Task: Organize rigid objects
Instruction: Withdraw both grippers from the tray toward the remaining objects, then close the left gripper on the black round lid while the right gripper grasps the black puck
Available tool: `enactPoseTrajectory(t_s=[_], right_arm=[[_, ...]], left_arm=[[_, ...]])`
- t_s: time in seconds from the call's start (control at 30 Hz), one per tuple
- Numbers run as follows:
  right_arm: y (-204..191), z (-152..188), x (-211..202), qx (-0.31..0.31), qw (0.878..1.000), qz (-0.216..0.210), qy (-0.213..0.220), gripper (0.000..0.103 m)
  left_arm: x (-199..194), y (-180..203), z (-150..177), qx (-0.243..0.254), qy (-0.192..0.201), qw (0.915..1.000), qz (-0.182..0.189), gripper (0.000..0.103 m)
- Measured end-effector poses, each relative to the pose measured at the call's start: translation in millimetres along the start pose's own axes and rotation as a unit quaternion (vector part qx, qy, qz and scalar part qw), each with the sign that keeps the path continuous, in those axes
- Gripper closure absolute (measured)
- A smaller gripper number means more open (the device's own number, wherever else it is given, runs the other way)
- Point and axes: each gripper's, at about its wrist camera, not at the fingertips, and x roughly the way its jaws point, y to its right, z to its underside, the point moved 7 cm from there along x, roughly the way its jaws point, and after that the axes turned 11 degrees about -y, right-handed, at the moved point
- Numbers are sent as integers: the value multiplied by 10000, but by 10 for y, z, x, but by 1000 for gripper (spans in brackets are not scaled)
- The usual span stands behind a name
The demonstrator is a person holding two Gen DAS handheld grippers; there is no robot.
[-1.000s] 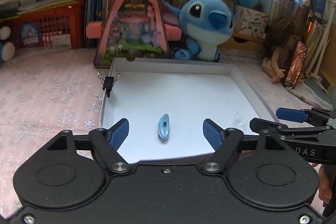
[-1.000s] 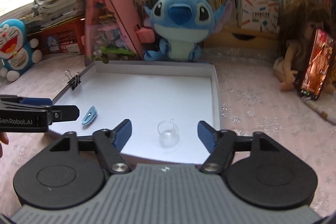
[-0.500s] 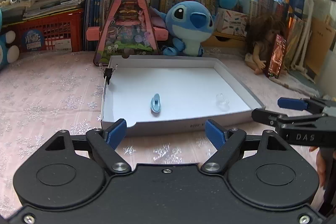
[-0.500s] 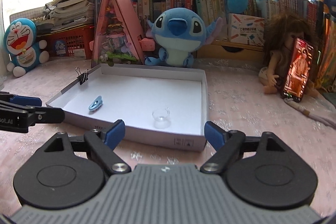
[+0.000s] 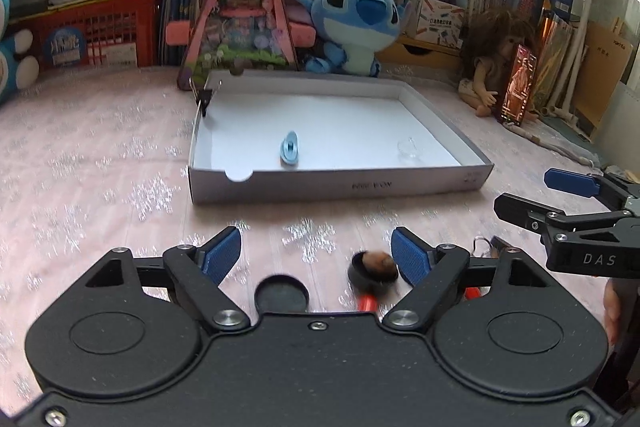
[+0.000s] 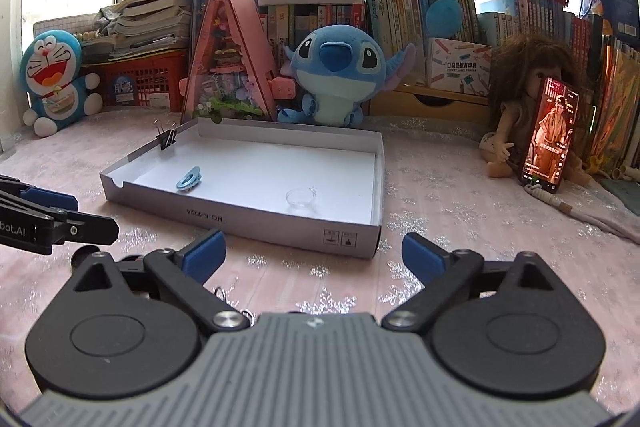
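Note:
A shallow white box (image 5: 340,183) (image 6: 248,219) lies on the pink cloth. Inside it are a light blue clip (image 5: 289,147) (image 6: 189,179) and a small clear cup (image 5: 409,147) (image 6: 301,199); a black binder clip (image 5: 204,95) (image 6: 167,138) grips its left wall. My left gripper (image 5: 316,255) stands open in front of the box, nothing between its fingers. Just below it lie a black round lid (image 5: 282,294), a black cap with a brown inside (image 5: 373,267) and a red piece (image 5: 366,303). My right gripper (image 6: 314,255) is empty, its jaws opening; a binder clip's wire loops (image 6: 220,293) show under it.
Behind the box stand a pink triangular toy house (image 5: 240,15), a blue plush (image 5: 356,23), a doll (image 6: 524,107) with a lit phone (image 6: 546,139), a red crate (image 5: 100,31) and shelves of books. A Doraemon plush (image 6: 52,79) sits far left.
Both grippers have pulled back from over the box to the cloth in front of it. The right jaws have widened. Small black and red items have come into view under the left gripper.

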Motion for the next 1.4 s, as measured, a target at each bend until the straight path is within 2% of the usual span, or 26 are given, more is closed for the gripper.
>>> enactPoseTrajectory(t_s=[0.63,0.9,1.17,1.4], right_arm=[[92,271,34,268,9995,151,-100,3],[93,321,53,323,9992,199,-137,3],[113,358,91,427,9986,244,-193,3],[125,373,110,449,9984,263,-226,3]], left_arm=[[-10,-111,289,-89,147,9997,-200,25],[-86,-181,363,-163,412,9989,-158,29],[-114,-216,429,-70,404,9988,-251,30],[-29,-195,509,-45,284,9992,-270,39]])
